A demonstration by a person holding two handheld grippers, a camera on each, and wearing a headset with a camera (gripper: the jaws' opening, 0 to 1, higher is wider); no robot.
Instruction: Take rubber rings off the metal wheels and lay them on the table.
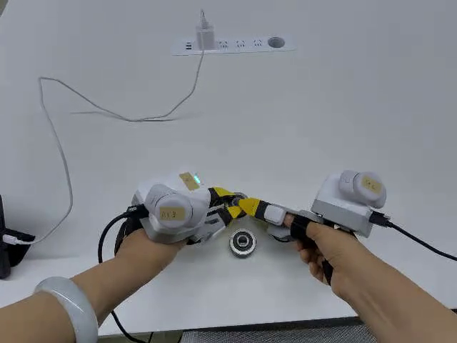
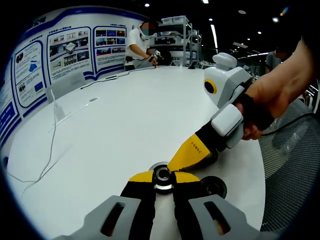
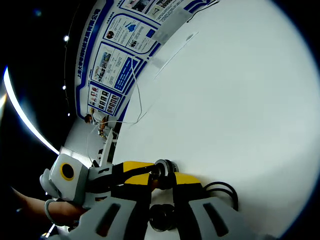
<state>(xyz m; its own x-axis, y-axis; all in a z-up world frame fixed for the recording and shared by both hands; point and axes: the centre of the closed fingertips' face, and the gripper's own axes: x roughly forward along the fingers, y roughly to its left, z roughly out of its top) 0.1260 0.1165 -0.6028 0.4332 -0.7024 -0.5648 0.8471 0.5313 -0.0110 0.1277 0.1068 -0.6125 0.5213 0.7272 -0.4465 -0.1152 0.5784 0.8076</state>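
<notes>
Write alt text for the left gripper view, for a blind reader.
The left hand-held gripper clamps a small metal wheel between yellow-tipped jaws over a white table. The right hand-held gripper reaches in from the right, its tip at the wheel's rim; a second wheel lies beside.

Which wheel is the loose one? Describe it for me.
Near the front edge of the table, the left tool and right tool meet tip to tip. Nearer the person lies the loose wheel, flat and untouched; the other wheel is clamped in the left tool.
</notes>
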